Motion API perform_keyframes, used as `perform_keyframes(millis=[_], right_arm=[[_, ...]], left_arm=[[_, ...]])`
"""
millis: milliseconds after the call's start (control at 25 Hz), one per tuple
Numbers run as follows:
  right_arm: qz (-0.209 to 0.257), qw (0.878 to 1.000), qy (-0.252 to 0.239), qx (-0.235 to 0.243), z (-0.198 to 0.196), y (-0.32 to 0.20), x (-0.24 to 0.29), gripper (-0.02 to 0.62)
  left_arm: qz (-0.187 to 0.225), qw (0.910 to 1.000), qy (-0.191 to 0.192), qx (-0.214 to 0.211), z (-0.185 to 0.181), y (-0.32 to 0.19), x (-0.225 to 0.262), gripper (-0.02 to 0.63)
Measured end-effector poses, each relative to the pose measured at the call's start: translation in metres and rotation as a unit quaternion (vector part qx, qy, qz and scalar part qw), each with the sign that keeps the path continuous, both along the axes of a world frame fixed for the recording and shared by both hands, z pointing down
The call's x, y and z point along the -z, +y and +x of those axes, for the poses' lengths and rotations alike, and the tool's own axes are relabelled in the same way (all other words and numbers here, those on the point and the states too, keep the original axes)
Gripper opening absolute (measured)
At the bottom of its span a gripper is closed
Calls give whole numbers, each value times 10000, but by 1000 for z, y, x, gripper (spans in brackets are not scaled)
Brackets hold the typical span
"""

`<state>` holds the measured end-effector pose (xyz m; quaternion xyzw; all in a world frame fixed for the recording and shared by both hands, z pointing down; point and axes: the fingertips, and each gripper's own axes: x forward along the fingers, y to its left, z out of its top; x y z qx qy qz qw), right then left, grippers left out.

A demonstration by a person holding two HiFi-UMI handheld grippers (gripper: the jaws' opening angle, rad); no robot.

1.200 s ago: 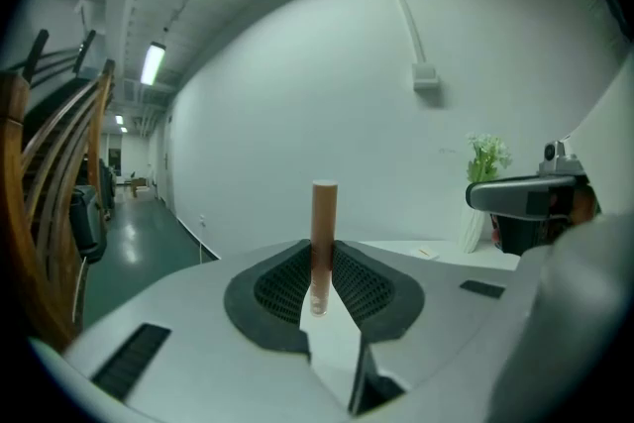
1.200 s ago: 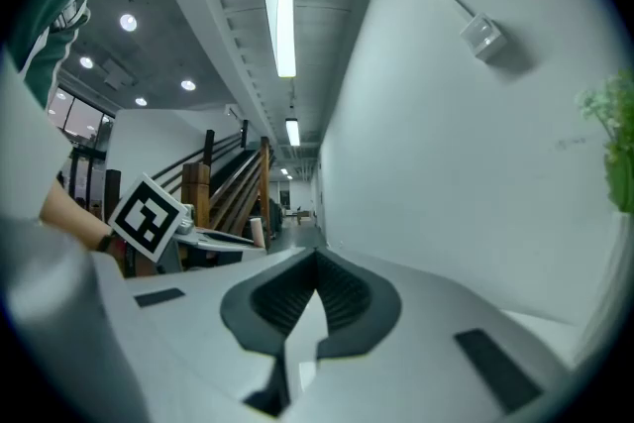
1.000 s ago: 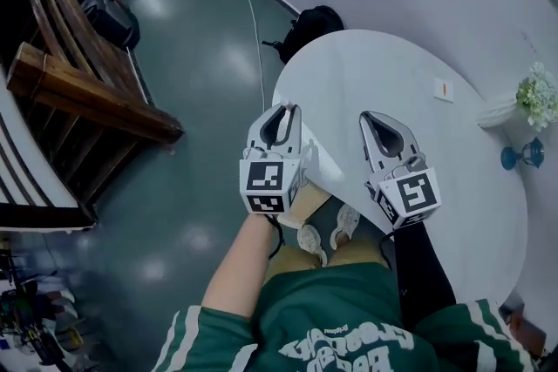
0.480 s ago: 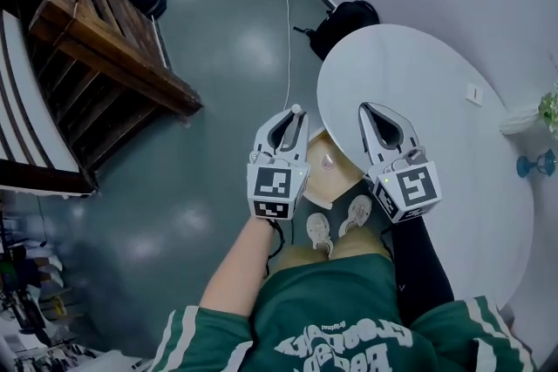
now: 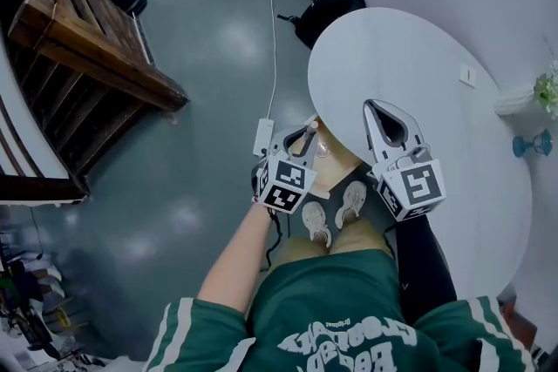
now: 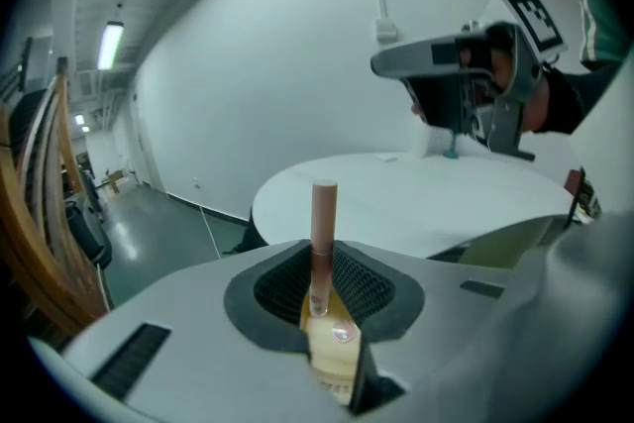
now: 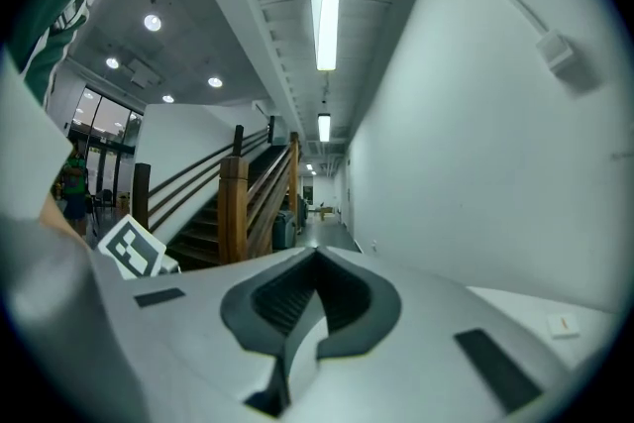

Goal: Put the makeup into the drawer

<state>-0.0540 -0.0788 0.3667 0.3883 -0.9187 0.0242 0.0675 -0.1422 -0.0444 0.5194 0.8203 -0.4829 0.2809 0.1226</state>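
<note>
While tilted down at mid-frame in head view, grasping w/ the left gripper (image 5: 305, 137) a slim makeup tube (image 6: 323, 213): round matte pink-brown cap on top, clear glossy lower part pinched betw. ribbed black rubber pads (image 6: 381, 287). Upright at centre of left gripper view. Directly below the jaws, thru their gap: pale wooden drawer (image 5: 338, 172), boxy, smooth-sided, pulled open from under the table edge, w/ a small round shiny thing (image 6: 343, 332) on its bottom, can't tell what. Right of that in head view: right gripper (image 5: 377, 111), grey moulded plastic, teardrop-shaped, jaws pressed together at the tip w/ nothing betw. them, overlapping the lower rim of the round white table (image 5: 418, 65), smooth matte top. On each gripper a marker cube w/ black-and-white squares. Lower centre: two white sneakers (image 5: 316, 224) on the dark glossy floor (image 5: 200, 100), then a green jersey (image 5: 349, 327) w/ white stripes. Upper left: wooden stair rail (image 5: 87, 57), thick brown beams. Upper centre: soft black bag (image 5: 327, 9) beside the table's far rim; thin white cable (image 5: 270, 39) running down to a flat rectangular white adapter (image 5: 263, 136), just left of the left gripper. Far right edge: white vase (image 5: 514, 104) w/ pale flowers, small blue stand (image 5: 534, 144) near it.
</note>
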Motion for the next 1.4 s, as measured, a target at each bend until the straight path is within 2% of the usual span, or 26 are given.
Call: perform_keyframes(millis=[80,200,400,600,720,880,960,1080,1240,1320,1400], right_arm=[[-51,9999,55,-71,9,-2,-6,5],[-142,9997,144,-160,20,-6,-15,5],[-341,9985,334,-251,39,-12,-35,5],[-518,9970,493,-301,52,-12,-55,5],[-621,9960,532,-366,61,-13,-65,5],[-663,9953,546,-456,71,-18,-71,3],[-683,9950,558,-479,76,-18,-75,5],[-741,9942,588,-508,82,-19,-82,5],[-797,9932,613,-581,91,-20,-89,5],[-826,9928,621,-601,94,-20,-92,5],[-831,9928,624,-588,93,-19,-92,5]], left_arm=[[-339,9979,-286,-463,14,7,-33,64],[-806,9868,-847,-1125,29,16,-83,64],[-1331,9546,-1868,-1903,41,25,-154,64],[-1749,9203,-2537,-2409,43,34,-204,64],[-1840,9010,-2826,-2729,48,35,-221,64],[-1833,8676,-3279,-3259,58,39,-238,64],[-1867,8537,-3435,-3440,65,42,-248,65],[-1835,8416,-3557,-3626,75,43,-261,66],[-1922,8155,-3798,-3921,77,49,-273,64],[-1890,8105,-3836,-4003,81,50,-275,64],[-1746,8099,-3878,-4040,83,48,-276,66]])
